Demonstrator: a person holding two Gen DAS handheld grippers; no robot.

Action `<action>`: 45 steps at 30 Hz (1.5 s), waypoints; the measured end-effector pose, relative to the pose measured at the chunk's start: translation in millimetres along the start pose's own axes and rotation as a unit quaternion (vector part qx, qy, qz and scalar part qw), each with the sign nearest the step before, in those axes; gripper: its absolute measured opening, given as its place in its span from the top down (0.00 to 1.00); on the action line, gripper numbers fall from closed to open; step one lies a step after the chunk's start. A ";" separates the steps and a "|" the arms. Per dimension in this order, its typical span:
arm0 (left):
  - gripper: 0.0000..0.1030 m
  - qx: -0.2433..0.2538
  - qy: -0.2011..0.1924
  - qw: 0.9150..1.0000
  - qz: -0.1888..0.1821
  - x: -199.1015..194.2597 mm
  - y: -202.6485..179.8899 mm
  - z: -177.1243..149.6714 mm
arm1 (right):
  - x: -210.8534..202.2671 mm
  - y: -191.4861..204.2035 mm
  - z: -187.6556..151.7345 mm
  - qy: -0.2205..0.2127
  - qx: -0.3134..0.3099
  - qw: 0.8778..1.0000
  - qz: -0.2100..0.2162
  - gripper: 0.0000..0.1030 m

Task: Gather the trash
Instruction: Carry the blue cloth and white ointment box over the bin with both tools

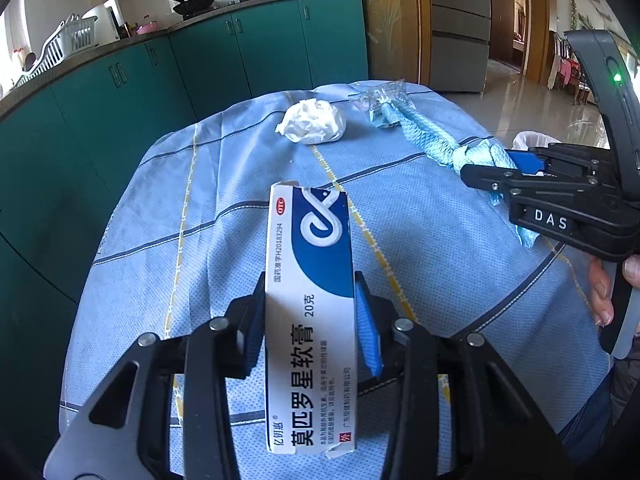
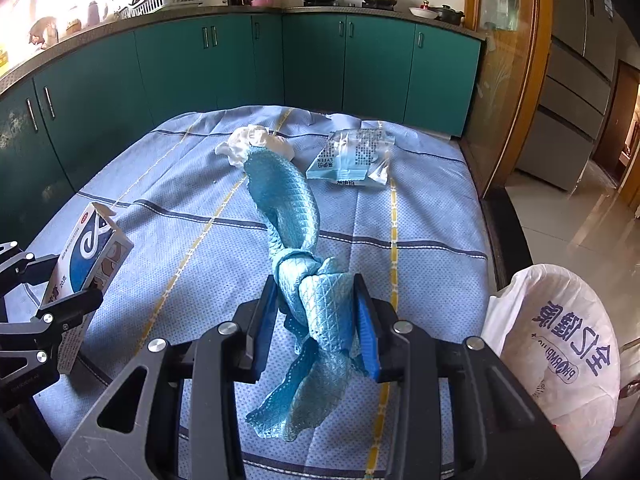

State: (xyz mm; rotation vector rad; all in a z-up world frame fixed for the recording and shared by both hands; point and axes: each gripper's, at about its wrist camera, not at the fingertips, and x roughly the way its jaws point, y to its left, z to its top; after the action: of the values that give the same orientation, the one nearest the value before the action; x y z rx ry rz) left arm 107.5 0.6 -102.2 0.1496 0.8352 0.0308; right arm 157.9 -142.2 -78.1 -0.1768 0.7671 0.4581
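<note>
Left wrist view: the left gripper (image 1: pixel 310 316) is closed on a long white and blue medicine box (image 1: pixel 310 320), its pads pressing both long sides, so the box points away across a desk (image 1: pixel 420 280) covered in a pale blue checked cloth. Near the far edge of the desk lies a crumpled white tissue (image 1: pixel 314 122). Just beside it, toward the far right corner, sits a clear plastic wrapper (image 1: pixel 382 104). At the right edge, the right gripper (image 1: pixel 486 168) pinches a knotted blue cloth (image 1: pixel 432 140), and the person's fingers (image 1: pixel 600 292) wrap its handle. Green cabinets (image 1: pixel 240 52) stand behind the desk.

Right wrist view: the right gripper (image 2: pixel 316 328) is nearly closed, both pads squeezing the knotted blue cloth (image 2: pixel 304 248) just below its knot; the cloth's far end reaches toward the tissue (image 2: pixel 248 144) near the far edge. The wrapper (image 2: pixel 352 156) lies flat at the far right of the desk (image 2: pixel 432 280). At the left edge, the left gripper (image 2: pixel 76 300) holds the medicine box (image 2: pixel 86 264) tilted upward. Beyond the desk's right edge stands a white plastic bag (image 2: pixel 560 344) with blue print.
</note>
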 end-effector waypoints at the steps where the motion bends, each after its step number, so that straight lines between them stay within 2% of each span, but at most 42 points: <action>1: 0.60 0.002 -0.001 1.000 -0.001 -1.1 -1.6 -0.1 | -0.8 -0.2 -0.8 0.000 -0.001 1.000 -0.001 0.64; 16: 0.60 -0.006 -0.016 1.000 -0.002 -13.2 -2.3 2.9 | -15.2 -13.7 -2.9 -0.017 0.028 0.999 -0.011 0.64; 22: 0.60 -0.009 -0.033 0.999 -0.003 -23.5 -10.2 6.3 | -39.9 -37.8 -10.0 -0.052 0.061 0.996 -0.028 0.64; 25: 0.60 -0.009 -0.046 0.999 -0.015 -29.8 -19.1 10.1 | -51.6 -57.9 -15.9 -0.066 0.090 0.993 -0.038 0.64; 27: 0.60 -0.001 -0.051 0.999 -0.019 -32.5 -27.0 13.9 | -60.3 -75.4 -19.8 -0.074 0.109 0.990 -0.059 0.64; 29: 0.60 0.008 -0.059 0.998 -0.027 -36.5 -37.6 20.1 | -71.8 -95.9 -25.7 -0.087 0.131 0.984 -0.085 0.64; 32: 0.60 0.022 -0.073 0.996 -0.055 -43.3 -57.3 31.6 | -92.1 -139.3 -42.7 -0.103 0.194 0.969 -0.112 0.64; 37: 0.60 0.037 -0.070 0.989 -0.124 -37.4 -105.2 51.7 | -116.6 -208.5 -96.5 -0.092 0.329 0.925 -0.164 0.64; 39: 0.60 0.044 -0.072 0.986 -0.146 -32.6 -130.8 57.3 | -121.9 -221.7 -112.2 -0.082 0.355 0.912 -0.188 0.64; 42: 0.60 0.048 -0.060 0.980 -0.183 -21.5 -165.5 66.0 | -123.0 -226.2 -120.2 -0.079 0.356 0.910 -0.195 0.64; 45: 0.60 0.068 -0.067 0.974 -0.207 -15.1 -202.5 72.3 | -119.3 -224.2 -120.7 -0.074 0.349 0.913 -0.197 0.64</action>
State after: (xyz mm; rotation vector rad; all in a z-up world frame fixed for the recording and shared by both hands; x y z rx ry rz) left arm 144.5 -209.7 -72.5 0.1023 0.7200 -0.4255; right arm 110.6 -419.3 -82.4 0.3675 0.6828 -0.2015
